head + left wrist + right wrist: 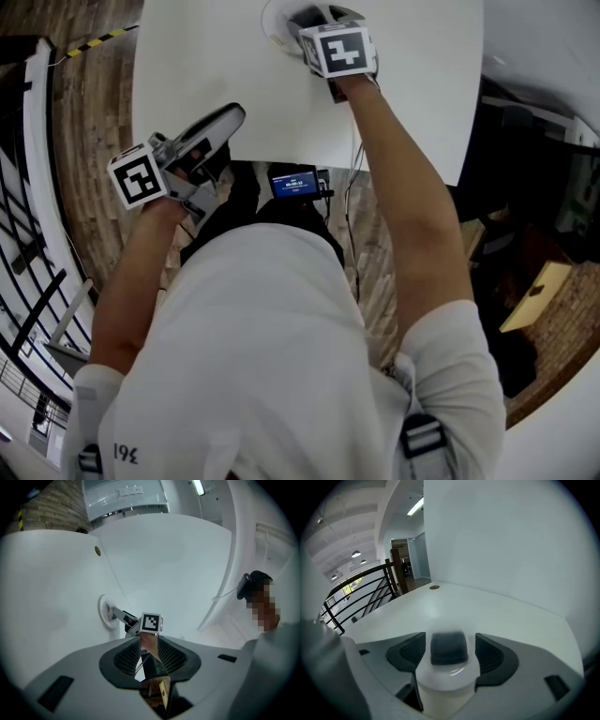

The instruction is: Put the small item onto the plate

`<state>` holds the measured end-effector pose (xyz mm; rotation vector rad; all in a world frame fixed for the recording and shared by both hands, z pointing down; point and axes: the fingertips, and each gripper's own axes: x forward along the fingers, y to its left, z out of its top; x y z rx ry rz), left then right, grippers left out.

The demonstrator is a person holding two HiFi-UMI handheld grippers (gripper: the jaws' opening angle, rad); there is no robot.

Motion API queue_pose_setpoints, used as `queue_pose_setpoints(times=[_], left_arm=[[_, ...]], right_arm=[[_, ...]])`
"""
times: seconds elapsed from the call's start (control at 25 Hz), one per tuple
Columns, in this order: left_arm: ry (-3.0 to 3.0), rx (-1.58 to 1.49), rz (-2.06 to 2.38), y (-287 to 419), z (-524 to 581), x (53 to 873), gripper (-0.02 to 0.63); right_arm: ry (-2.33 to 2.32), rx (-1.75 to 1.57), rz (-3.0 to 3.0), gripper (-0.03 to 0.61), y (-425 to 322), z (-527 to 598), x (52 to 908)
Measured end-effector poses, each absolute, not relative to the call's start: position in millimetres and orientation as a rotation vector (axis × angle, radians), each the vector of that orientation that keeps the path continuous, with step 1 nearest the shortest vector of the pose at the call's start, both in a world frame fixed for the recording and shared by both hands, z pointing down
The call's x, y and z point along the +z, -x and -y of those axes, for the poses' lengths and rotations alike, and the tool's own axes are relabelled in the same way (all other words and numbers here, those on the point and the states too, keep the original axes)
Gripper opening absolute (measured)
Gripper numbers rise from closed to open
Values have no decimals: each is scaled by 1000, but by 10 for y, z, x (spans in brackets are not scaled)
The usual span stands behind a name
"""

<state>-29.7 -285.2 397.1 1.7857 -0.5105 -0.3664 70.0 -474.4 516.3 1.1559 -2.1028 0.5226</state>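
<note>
Head view: right gripper over plate on the counter; left gripper at the near edge.
Left gripper view: jaws slightly apart, empty.
Right gripper view: jaws apart, dark item between them, on the plate.

Head view: high above the shoulders, facing steeply down onto the desk, with left gripper, right gripper and plate all in frame, well below the lens.

Left gripper view: mounted behind that gripper's jaws, facing forward across the desk, far from the plate; catches the right gripper ahead and to the left.

Right gripper view: mounted behind its own jaws, very near the plate, blurred between them; faces on over the desk toward a railing.

Shared by all three: desk and plate.
</note>
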Motion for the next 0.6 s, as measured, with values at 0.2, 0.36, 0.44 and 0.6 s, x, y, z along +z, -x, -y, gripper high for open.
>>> queue_pose_setpoints(times=[0.2, 0.36, 0.44, 0.6], left_arm=[[-1806, -372, 466, 246, 2833, 3852, 115], [-1826, -386, 436, 259, 2780, 3725, 115], [-1836, -399, 427, 321, 2739, 3659, 115], [-1853, -414, 404, 395, 2679, 3529, 115]], right_arm=[[-1239, 545, 2106, 314, -853, 4671, 4981], [-1326, 595, 2115, 314, -973, 4552, 4771], [-1348, 626, 2141, 313, -942, 4451, 4677], [-1366, 603, 2202, 301, -850, 4257, 4427]])
